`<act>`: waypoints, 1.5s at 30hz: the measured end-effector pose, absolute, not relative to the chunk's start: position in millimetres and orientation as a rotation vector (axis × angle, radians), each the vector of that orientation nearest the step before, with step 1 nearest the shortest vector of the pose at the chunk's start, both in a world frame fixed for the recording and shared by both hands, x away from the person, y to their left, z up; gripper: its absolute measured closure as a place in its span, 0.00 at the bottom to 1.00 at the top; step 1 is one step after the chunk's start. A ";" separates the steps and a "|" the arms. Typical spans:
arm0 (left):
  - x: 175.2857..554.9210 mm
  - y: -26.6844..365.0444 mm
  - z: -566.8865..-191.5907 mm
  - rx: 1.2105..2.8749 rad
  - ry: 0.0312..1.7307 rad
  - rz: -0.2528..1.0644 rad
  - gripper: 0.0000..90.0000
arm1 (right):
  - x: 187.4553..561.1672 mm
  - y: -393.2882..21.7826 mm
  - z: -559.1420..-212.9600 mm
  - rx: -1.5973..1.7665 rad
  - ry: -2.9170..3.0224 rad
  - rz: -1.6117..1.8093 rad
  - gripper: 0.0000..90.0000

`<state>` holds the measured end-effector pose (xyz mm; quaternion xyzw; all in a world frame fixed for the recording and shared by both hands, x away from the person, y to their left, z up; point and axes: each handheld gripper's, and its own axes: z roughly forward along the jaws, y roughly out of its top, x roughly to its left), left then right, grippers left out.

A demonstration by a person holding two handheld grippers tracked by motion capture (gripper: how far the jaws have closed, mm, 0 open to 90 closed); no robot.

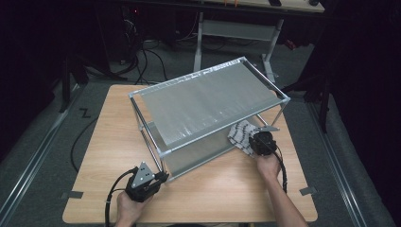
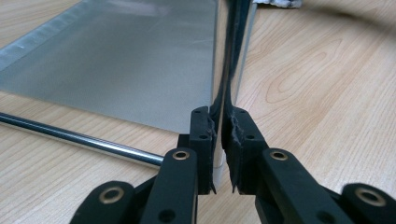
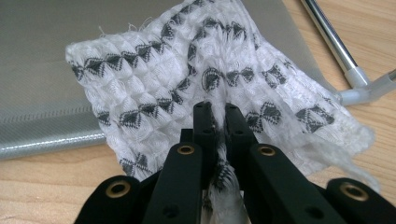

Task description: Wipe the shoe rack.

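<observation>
Wooden desk (image 1: 94,142) carrying a two-tier metal rack (image 1: 208,94), seen from above. The person's left forearm enters from the bottom edge, slightly left of centre, and its hand holds the left tool (image 1: 163,177) low over the desk, pointing up and to the right at the rack's near corner. A grey three-cornered plate sits on top of the tool and a black cable loops back from it toward the wrist. In the left gripper view the left tool (image 2: 223,135) is clenched on the thin upright edge at that corner of the rack (image 2: 140,60), the jaws standing close on either side of the metal; a chrome rod (image 2: 84,139) lies across the desk to the left.

The right forearm comes in from the bottom right, angled up and leftward, with the hand wrapped round the right tool (image 1: 257,137) at the rack's right end, beside the lower shelf. In the right gripper view the right tool (image 3: 221,122) is clamped on a white cloth with a dark woven pattern (image 3: 187,88), bunched between the jaws. The cloth (image 1: 241,135) spreads partly over the lower shelf's edge and partly over the desk, near the rack's right front leg.
</observation>
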<state>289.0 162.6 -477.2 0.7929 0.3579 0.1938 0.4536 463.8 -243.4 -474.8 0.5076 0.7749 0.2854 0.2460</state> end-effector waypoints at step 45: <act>272.4 172.4 -481.4 1.947 0.881 0.491 0.90 | 448.5 -246.0 -489.4 1.371 2.128 0.761 0.96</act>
